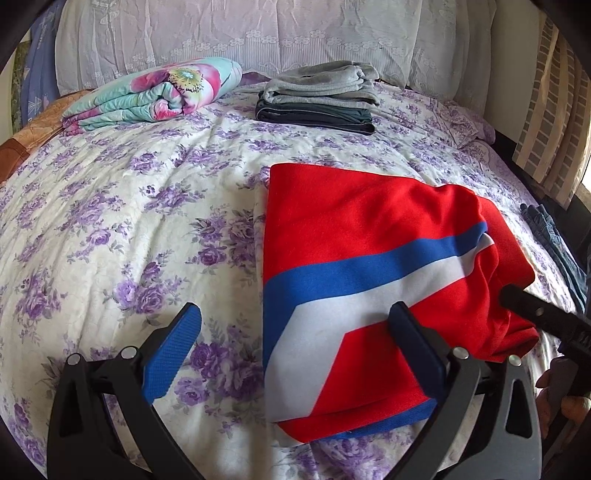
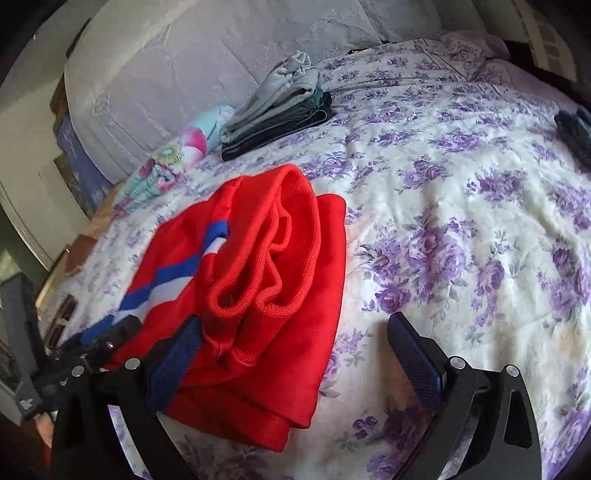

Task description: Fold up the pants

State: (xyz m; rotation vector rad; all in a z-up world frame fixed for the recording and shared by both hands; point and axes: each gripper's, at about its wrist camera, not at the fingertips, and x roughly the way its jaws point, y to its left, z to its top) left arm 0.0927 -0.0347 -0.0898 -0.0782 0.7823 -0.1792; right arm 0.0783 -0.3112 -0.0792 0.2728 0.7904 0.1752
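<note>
pants (image 1: 369, 266) lie folded on the bedspread (image 1: 129, 221); left gripper (image 1: 295, 354) and right gripper (image 2: 295, 347) gape, gripping nothing.

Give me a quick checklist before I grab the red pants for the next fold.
1. Left gripper open: ok, blue pads spread wide, one pad over the pants, the other over the bedspread.
2. Right gripper open: ok, nothing clamped.
3. Red pants with blue and white stripes lying flat: not ok, the ribbed waistband end is bunched and gaping.
4. Fold edges aligned: cannot tell, lower layers hidden.
5. Free space on the purple floral bedspread beside the pants: ok.
6. Stack of folded grey and dark clothes out of the way: ok, it sits apart near the lace-covered headboard.
</note>
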